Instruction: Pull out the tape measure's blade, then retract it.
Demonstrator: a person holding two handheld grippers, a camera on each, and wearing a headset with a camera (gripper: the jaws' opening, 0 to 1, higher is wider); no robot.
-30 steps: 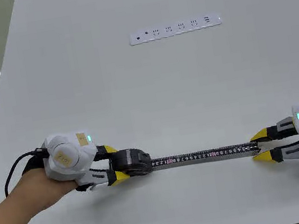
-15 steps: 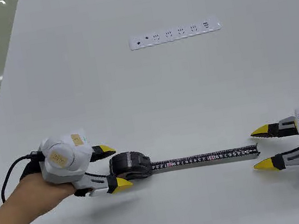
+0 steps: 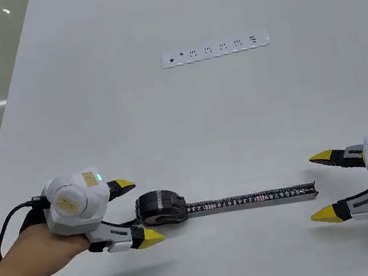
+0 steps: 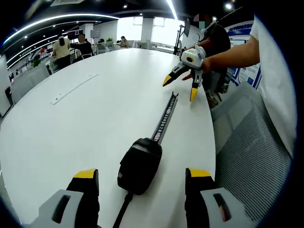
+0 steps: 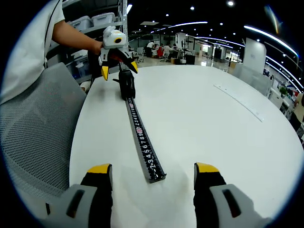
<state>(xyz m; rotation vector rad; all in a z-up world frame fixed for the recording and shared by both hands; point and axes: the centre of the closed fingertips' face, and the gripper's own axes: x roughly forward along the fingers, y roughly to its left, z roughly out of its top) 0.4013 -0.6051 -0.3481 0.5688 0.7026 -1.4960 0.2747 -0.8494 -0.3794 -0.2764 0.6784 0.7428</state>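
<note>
Tape measure (image 3: 161, 207) rests on the table (image 3: 168, 126), blade (image 3: 250, 200) extended. Your left gripper (image 3: 148, 209) flanks its case, jaws apart; your right gripper (image 3: 312, 187) faces the blade tip, jaws apart.

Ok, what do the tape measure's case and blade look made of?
Case: matte black, likely plastic or rubber-coated; its surface looks dull, with only a faint sheen. Blade: thin, flat dark strip with printed pale numerals, probably coated steel, though the look leaves that open.

I read white digits 2 to 9 on the blade (image 5: 142, 140) near its tip in the right gripper view; figures farther along blur.
</note>
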